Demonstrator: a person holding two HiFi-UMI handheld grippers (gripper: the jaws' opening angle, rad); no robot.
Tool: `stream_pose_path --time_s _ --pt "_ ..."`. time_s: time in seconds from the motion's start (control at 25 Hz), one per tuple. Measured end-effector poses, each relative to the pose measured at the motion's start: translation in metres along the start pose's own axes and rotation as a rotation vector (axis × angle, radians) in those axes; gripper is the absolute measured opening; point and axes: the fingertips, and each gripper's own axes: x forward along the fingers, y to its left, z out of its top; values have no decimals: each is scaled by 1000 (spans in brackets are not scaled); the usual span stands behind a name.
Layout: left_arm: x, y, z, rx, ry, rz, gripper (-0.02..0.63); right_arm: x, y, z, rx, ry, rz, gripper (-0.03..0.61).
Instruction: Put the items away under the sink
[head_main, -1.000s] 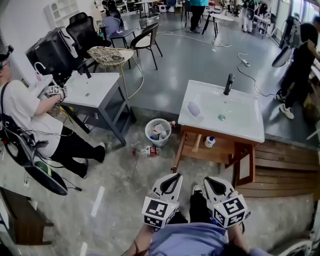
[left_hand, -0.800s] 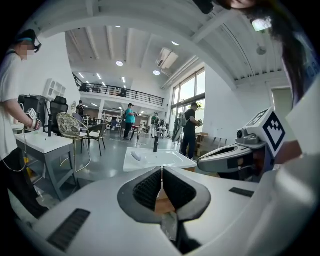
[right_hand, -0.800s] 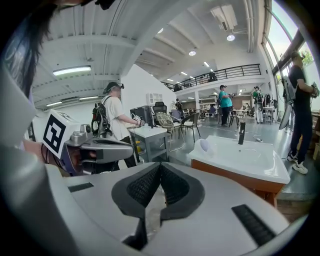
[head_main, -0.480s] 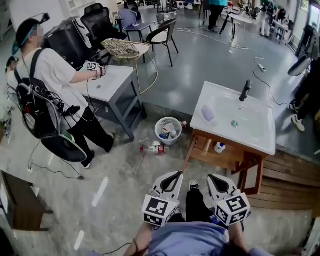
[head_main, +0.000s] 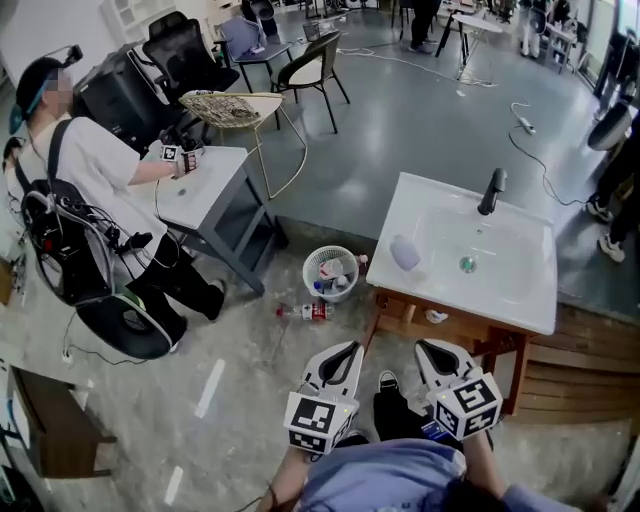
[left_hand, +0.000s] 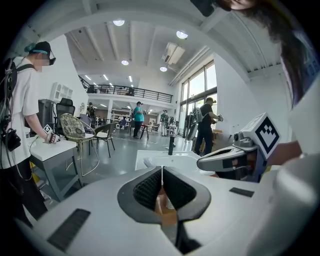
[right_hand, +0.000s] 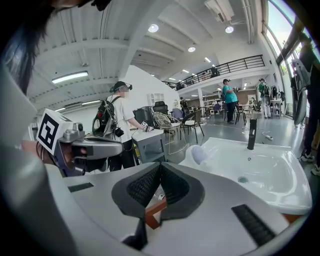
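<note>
Head view: left tool (head_main: 349, 350) and right tool (head_main: 426, 349) both closed, empty, side by side near sink (head_main: 520, 290); pale bottle (head_main: 405, 252) lying on sink's left rim, labelled bottle (head_main: 306, 312) on floor beside basket (head_main: 332, 272).

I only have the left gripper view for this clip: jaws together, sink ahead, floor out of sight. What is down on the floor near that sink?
Observer: The head view shows a white basket with items in it, standing on the floor just left of the sink.
Operator: Is anything loose on the floor besides that?
Observer: Yes, a bottle lies on its side on the floor a little in front of the basket, apart from it.
</note>
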Motion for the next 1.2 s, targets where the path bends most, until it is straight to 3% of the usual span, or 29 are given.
stream_pose_path --time_s 0.36,0.72,1.0,1.2 --pt "91 2 18 -11 32 -26 18 47 -84 19 38 -1 32 15" --pt "143 16 28 -48 71 7 18 95 -131 32 14 19 116 15" --pt "173 27 31 -67 77 20 18 134 -160 37 -8 40 117 23" --pt "185 35 30 -77 82 40 18 158 -169 29 -1 79 147 172"
